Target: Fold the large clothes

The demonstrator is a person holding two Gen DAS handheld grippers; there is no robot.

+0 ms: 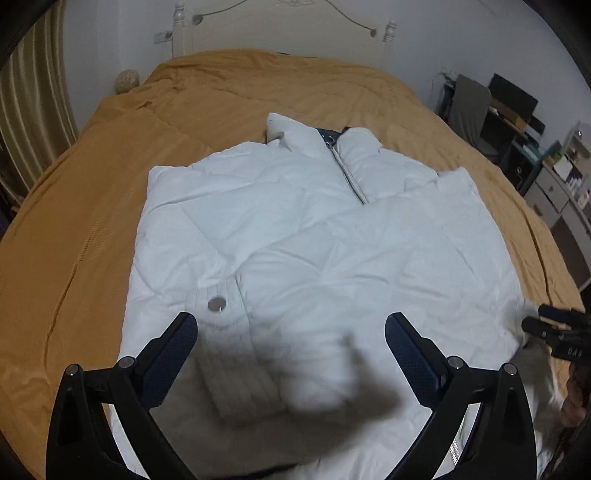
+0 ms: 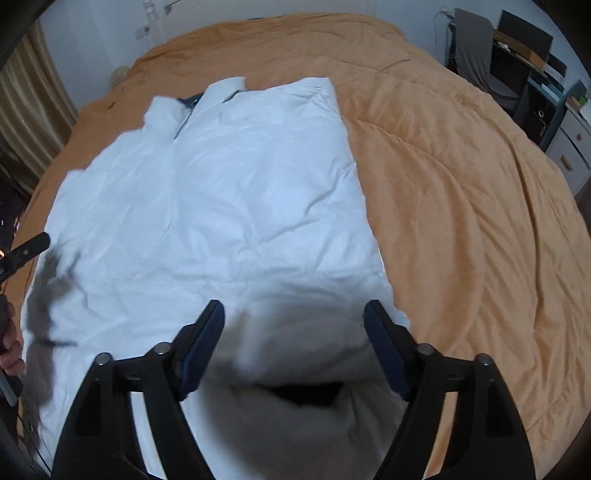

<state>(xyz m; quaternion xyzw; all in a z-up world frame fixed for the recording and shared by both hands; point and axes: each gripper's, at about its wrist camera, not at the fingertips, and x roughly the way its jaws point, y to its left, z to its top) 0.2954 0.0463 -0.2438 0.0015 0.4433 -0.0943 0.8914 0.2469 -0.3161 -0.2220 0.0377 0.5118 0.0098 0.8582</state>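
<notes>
A wide bed [image 1: 92,206] fills the view, spread with a mustard-orange quilted cover [image 2: 461,192], lightly wrinkled. Flat on it lies a white puffer jacket [image 1: 295,229], collar toward the white headboard [image 1: 280,26], zip partly closed, both sleeves folded in across the front.

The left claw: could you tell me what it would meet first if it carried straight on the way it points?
Most likely the white puffer jacket: the left claw stands open and angled down over its folded sleeves, near the ribbed cuff. How far above the fabric it sits is unclear.
</notes>
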